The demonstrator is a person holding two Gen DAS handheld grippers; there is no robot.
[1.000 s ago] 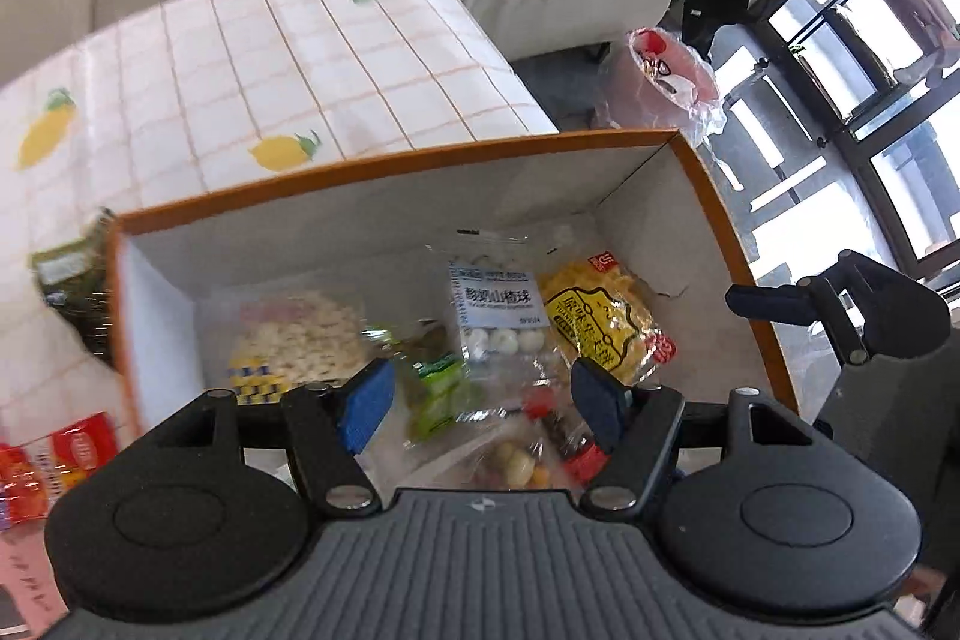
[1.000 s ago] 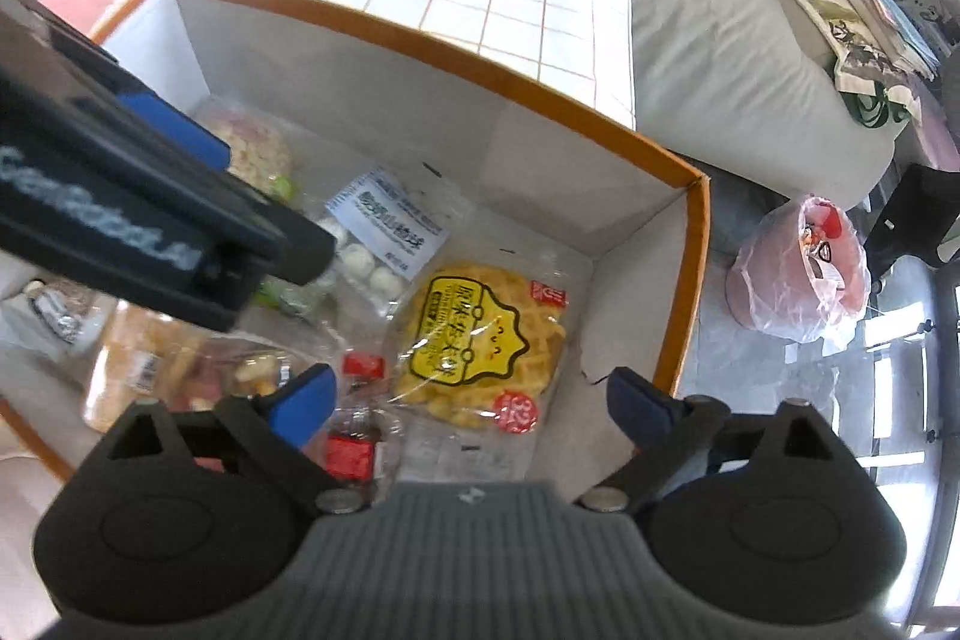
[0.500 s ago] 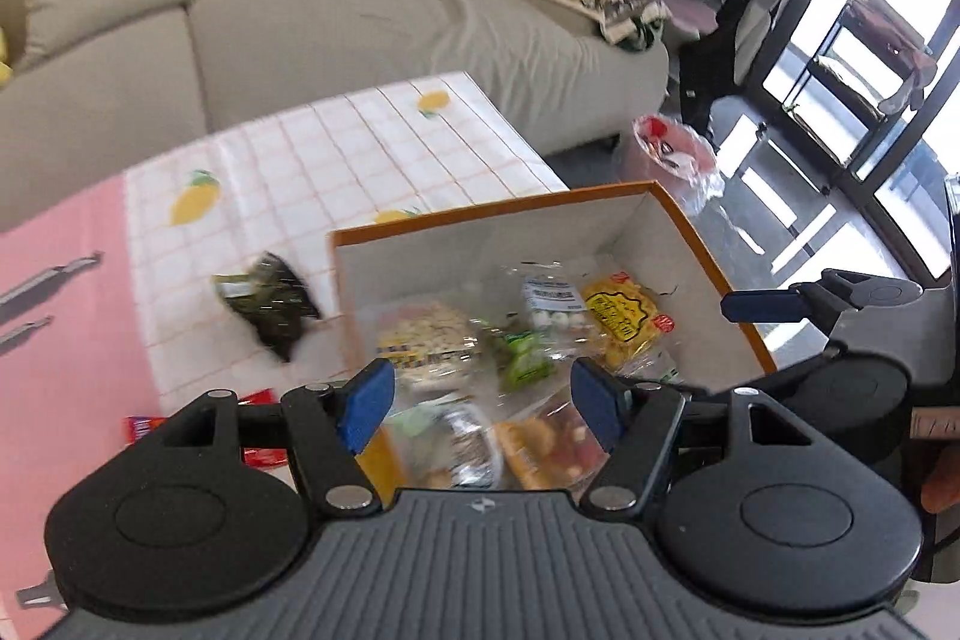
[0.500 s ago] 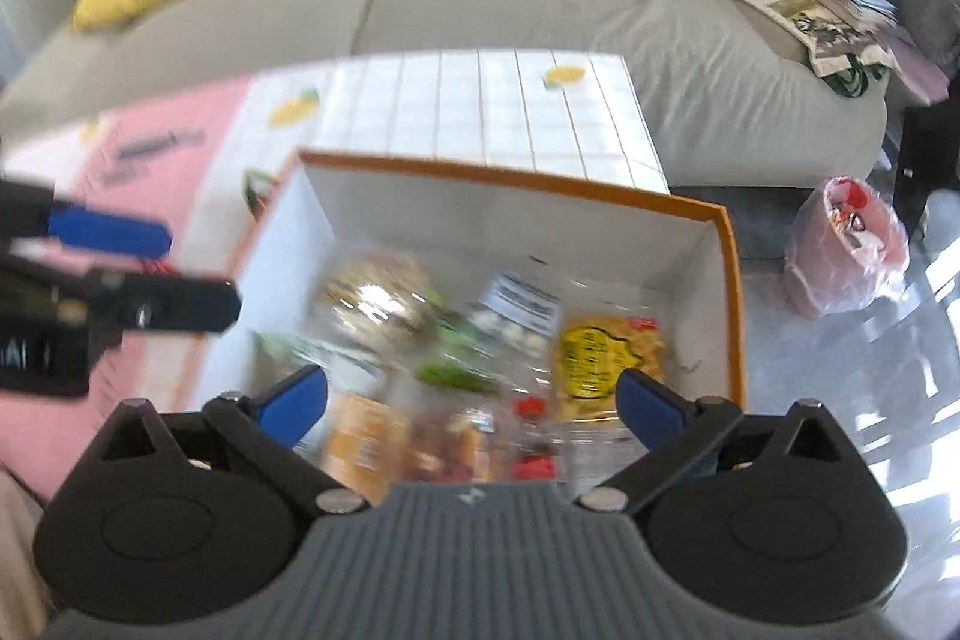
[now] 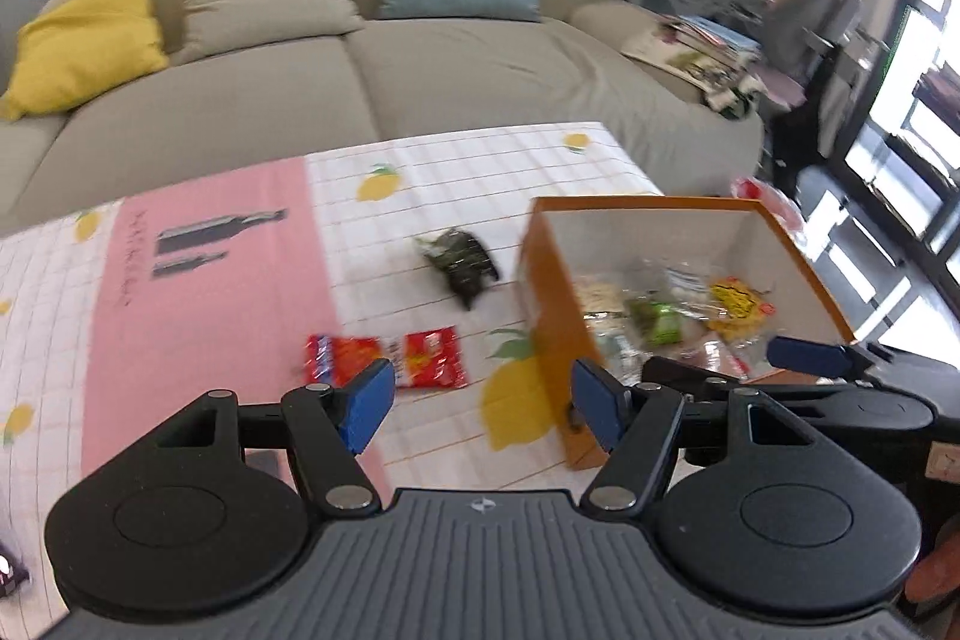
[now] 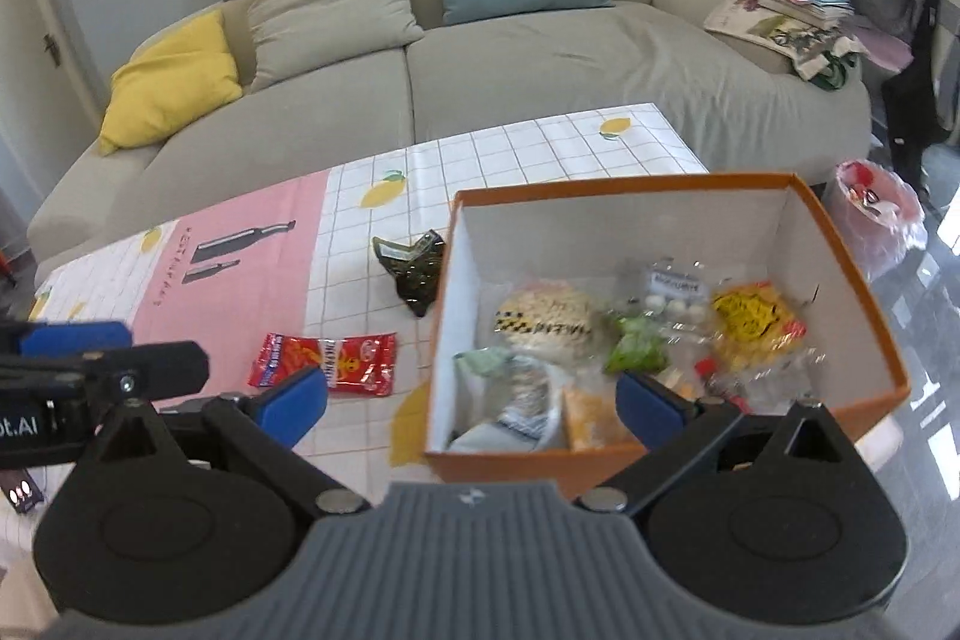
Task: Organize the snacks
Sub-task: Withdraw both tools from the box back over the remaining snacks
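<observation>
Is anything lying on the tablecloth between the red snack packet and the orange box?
No snack: in the right wrist view, only bare tablecloth with a printed lemon separates the red snack packet from the orange box.

box (image 6: pixel 654 451) right on table (image 6: pixel 540 148) | two packets (image 6: pixel 327 355) (image 6: pixel 414 268) left of box | sofa (image 6: pixel 540 58) behind table

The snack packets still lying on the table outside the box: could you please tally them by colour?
Red packet: 1
Dark green packet: 1
Total: 2, both on the table left of the orange box.
</observation>
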